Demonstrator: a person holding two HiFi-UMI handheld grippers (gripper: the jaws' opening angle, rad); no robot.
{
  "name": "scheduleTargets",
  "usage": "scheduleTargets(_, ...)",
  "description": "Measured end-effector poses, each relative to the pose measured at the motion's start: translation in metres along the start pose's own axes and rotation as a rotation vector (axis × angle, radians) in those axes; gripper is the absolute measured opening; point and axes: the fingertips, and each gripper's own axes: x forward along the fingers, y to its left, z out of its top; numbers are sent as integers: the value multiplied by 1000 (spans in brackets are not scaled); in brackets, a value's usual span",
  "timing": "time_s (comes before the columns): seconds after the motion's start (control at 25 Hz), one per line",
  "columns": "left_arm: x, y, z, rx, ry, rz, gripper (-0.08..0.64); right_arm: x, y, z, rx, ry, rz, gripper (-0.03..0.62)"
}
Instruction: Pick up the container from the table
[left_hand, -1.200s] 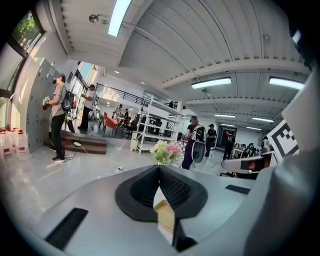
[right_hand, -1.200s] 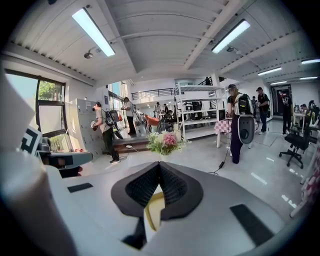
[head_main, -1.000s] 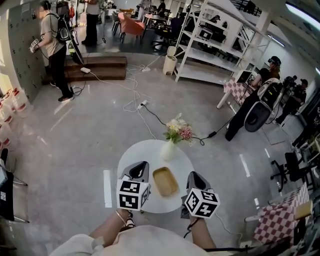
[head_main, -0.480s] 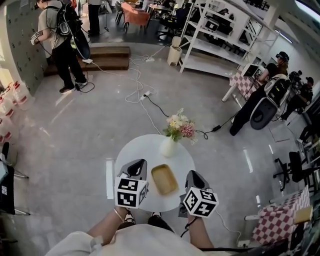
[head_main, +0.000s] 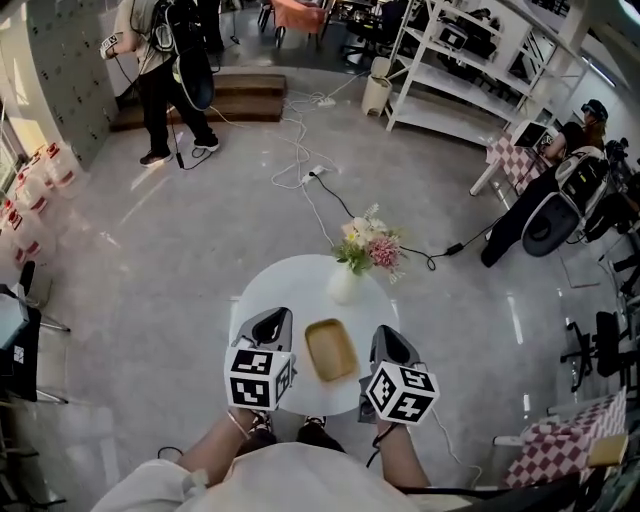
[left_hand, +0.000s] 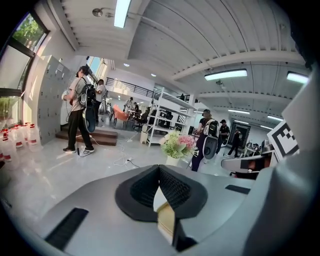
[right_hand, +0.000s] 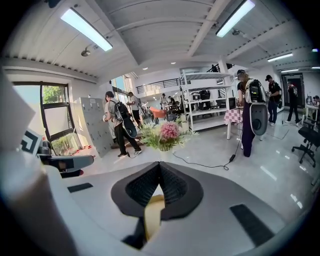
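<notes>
While empty, tan container (head_main: 331, 349) on white table (head_main: 285, 285) between left claw (head_main: 276, 314) and right claw (head_main: 384, 333), both together.

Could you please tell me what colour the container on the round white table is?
Tan-yellow. The shallow rectangular container shows best in the head view.

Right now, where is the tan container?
In the head view the container lies on the round white table, between the left gripper and the right gripper, on the near side of the flower vase.
</notes>
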Motion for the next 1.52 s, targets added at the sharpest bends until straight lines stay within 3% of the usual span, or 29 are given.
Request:
scheduleTargets(0.4, 0, 4, -29, -16, 67, 49, 17, 12, -13, -27, 30, 64, 24, 25)
scheduleTargets(0.8, 12, 1, -74, -65, 162, 78, 17, 27, -10, -58, -5, 161, 84, 25)
scheduleTargets(1.52, 20, 0, -156, -122, 290, 111, 17, 45, -25, -129, -28, 317, 110, 25)
